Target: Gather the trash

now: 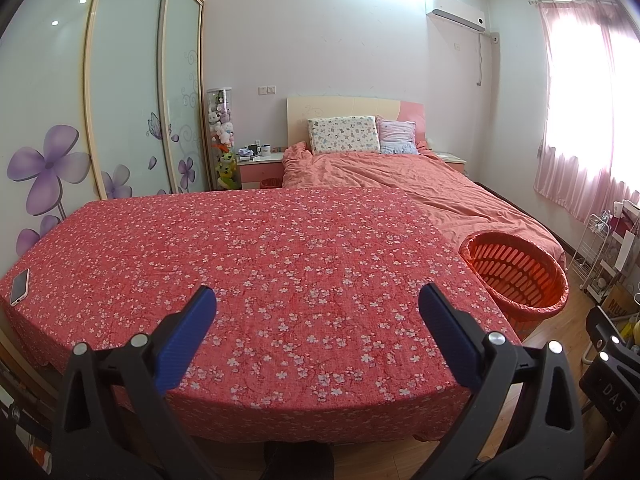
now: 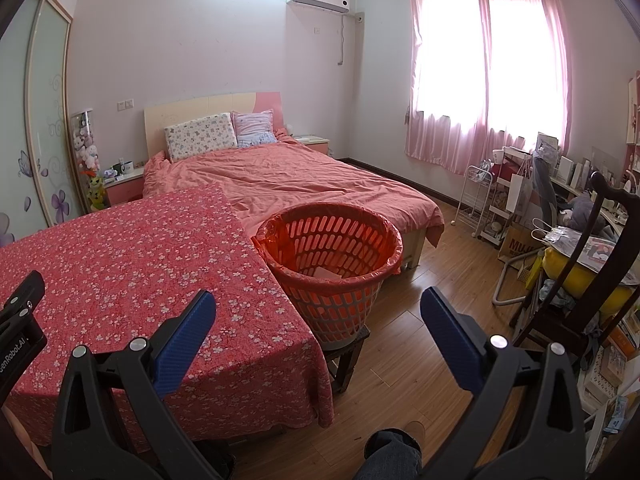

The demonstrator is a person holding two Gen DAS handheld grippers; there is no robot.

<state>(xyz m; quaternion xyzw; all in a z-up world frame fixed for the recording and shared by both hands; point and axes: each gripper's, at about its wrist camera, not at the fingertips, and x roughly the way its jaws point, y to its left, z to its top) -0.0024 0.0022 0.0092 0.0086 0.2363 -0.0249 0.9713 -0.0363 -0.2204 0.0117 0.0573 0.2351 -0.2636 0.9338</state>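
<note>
Red basket touches table edge — grippers spread.

The tablecloth is red with small white flowers; the basket is orange-red, the bedding salmon pink, the curtains pink, the gripper pads blue.
</note>
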